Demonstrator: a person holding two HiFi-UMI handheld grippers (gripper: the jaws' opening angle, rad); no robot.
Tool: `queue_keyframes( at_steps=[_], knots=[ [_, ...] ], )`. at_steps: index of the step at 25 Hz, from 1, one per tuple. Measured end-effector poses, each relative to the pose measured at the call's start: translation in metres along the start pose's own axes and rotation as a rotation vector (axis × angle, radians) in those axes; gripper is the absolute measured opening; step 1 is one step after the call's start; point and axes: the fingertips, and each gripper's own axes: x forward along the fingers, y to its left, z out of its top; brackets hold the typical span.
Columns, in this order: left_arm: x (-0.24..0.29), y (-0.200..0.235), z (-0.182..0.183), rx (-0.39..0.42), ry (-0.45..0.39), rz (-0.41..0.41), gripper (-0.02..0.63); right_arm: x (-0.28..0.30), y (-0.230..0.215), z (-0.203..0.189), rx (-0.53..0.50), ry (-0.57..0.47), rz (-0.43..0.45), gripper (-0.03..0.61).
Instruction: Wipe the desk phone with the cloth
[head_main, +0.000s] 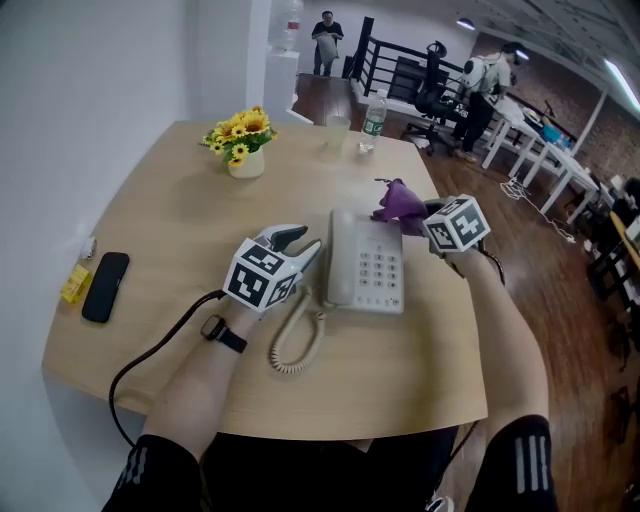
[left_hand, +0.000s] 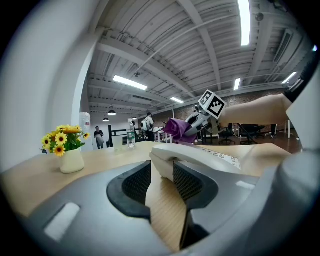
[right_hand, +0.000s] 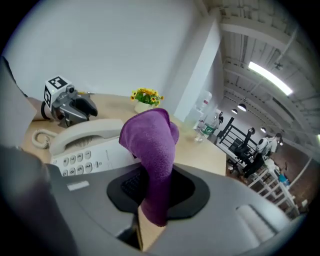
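Note:
A cream desk phone (head_main: 375, 268) lies in the middle of the wooden desk, its handset (head_main: 340, 258) resting on the cradle at its left side. My left gripper (head_main: 306, 246) reaches in from the left. In the left gripper view its jaws sit tight on both sides of the handset's near end (left_hand: 162, 162). My right gripper (head_main: 422, 214) hovers over the phone's far right corner, shut on a purple cloth (head_main: 399, 203). In the right gripper view the cloth (right_hand: 152, 150) stands up between the jaws, with the phone's keypad (right_hand: 80, 159) to the left.
A coiled cord (head_main: 296, 342) loops off the phone toward the desk's near edge. A vase of yellow flowers (head_main: 243, 142), a cup (head_main: 335, 131) and a water bottle (head_main: 373, 114) stand at the far side. A black mobile (head_main: 105, 286) lies at the left.

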Motion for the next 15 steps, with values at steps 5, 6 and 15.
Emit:
queue_keyframes(
  at_steps=[5,6,15],
  knots=[
    [0.000,-0.001,0.000,-0.002,-0.002,-0.001,0.129,0.008,0.022,-0.005,-0.026,0.019,0.029,0.084],
    [0.000,-0.001,0.001,-0.001,-0.001,-0.001,0.129,0.007,0.025,-0.005,-0.016,0.012,0.035,0.084],
    [0.001,-0.001,0.001,0.010,0.002,0.001,0.129,-0.030,0.090,-0.030,-0.083,-0.015,0.130,0.084]
  ],
)
